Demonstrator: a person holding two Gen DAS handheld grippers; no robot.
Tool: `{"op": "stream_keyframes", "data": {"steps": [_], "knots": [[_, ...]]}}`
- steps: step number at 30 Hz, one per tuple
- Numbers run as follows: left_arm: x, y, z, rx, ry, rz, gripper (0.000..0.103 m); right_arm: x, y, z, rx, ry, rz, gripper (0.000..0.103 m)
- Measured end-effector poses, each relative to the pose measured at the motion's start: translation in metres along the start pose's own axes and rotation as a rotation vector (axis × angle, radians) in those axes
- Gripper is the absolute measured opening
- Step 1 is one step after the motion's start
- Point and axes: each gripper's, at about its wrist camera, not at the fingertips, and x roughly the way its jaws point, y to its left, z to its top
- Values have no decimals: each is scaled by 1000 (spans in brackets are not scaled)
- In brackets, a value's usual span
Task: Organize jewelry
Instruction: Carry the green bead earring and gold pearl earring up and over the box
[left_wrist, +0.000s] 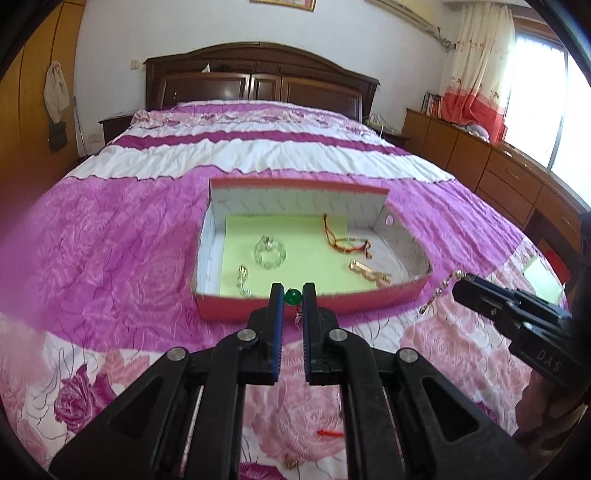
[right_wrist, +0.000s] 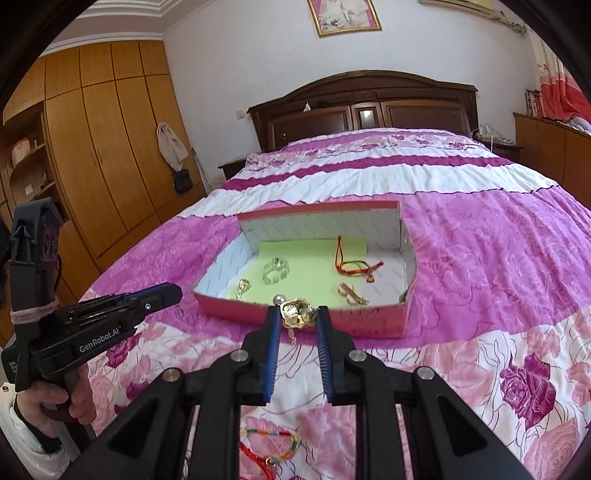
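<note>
A shallow pink box (left_wrist: 258, 308) with a green liner lies on the bed; it also shows in the right wrist view (right_wrist: 369, 321). Inside are a clear bead bracelet (left_wrist: 269, 252), a red cord bracelet (left_wrist: 345, 240), a gold clip (left_wrist: 369, 273) and a small silver piece (left_wrist: 242, 282). My left gripper (left_wrist: 293, 297) is shut on a green bead pendant (left_wrist: 293, 296) just before the box's near wall. My right gripper (right_wrist: 297, 314) is shut on a gold ornament with a pearl (right_wrist: 295, 312), also at the near wall.
A colourful cord bracelet (right_wrist: 271, 443) and red cord lie on the quilt under my right gripper. A small red piece (left_wrist: 328, 432) lies under my left gripper. Wardrobe on the left, low cabinets on the right, headboard behind.
</note>
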Motion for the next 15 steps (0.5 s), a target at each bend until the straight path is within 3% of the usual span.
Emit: {"op": "stream_keyframes", "data": {"steps": [15], "knots": [[15,5,24,-4,-150,38,1,16,-7,28,-2,-119,-15,21]]}}
